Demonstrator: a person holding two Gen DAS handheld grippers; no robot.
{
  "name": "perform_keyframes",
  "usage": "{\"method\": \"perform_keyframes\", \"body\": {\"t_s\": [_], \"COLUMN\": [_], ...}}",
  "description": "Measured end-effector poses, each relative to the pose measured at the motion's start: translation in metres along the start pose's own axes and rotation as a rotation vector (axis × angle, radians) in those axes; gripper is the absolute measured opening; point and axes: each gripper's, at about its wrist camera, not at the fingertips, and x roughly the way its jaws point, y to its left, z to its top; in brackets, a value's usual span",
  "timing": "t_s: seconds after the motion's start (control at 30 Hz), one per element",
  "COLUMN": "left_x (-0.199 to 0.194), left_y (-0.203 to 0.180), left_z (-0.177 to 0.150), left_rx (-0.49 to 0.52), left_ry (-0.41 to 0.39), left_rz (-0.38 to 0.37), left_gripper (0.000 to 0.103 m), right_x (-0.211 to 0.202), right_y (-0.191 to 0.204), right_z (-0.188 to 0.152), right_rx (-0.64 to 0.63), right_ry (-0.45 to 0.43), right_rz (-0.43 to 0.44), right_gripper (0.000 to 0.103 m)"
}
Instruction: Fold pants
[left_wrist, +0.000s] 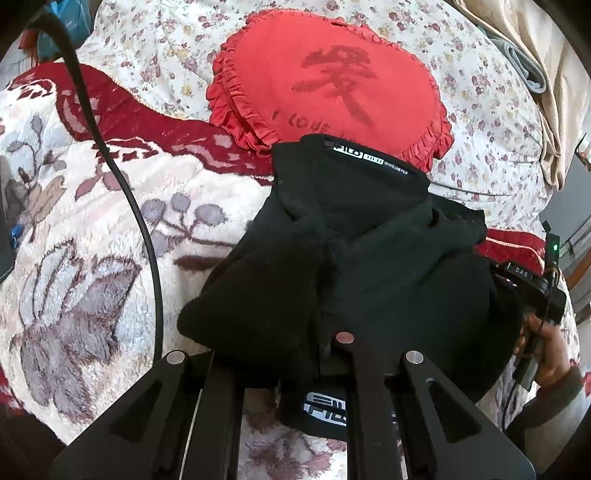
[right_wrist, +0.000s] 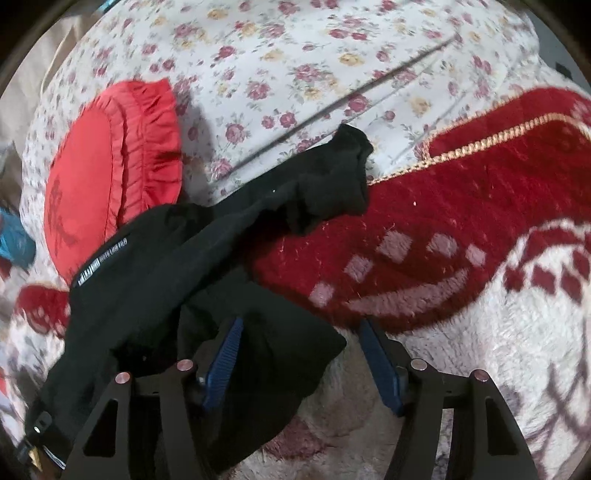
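Pants (left_wrist: 369, 236) lie bunched on the bed's blanket (left_wrist: 92, 221), waistband at twelve o'clock against the red pillow (left_wrist: 332, 81), one leg trailing toward two o'clock. My left jaws (left_wrist: 328, 345) clench the cloth; my right jaws (right_wrist: 301, 354) gape around a fold. Folding has barely begun, I judge.

Soft daylight, fairly bright; the pants (left_wrist: 369, 251) swallow detail; fisheye bends the edges; the right view smears leftward.
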Motion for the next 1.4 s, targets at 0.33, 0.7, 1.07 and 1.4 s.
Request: {"method": "perform_keyframes", "body": {"t_s": [0.33,0.7,1.07,1.4], "left_x": [0.003,-0.017,-0.027,-0.074], "left_y": [-0.002,-0.010,-0.020,-0.005], "left_z": [-0.002,-0.015,-0.047,-0.026], "left_rx": [-0.003,-0.021,0.040,0.071], "left_ry": [0.009,0.011,0.063,-0.046], "left_rz": [0.017,-0.030,0.007,0.087], "left_gripper": [0.011,0.010,0.012,0.026], "right_x": [-0.004,-0.154,-0.132,-0.168], "right_y": [0.003,-0.055,-0.088,-0.017], "right_z": [-0.014,-0.048,-0.085,-0.073], "right_rx": [-0.007,-0.034,-0.138,-0.163], "right_ry": [-0.002,-0.153,0.103,-0.068], "right_rz": [0.123,-0.055,-0.283,0.048], "right_gripper": [0.014,0.013,0.039,0.045]}}
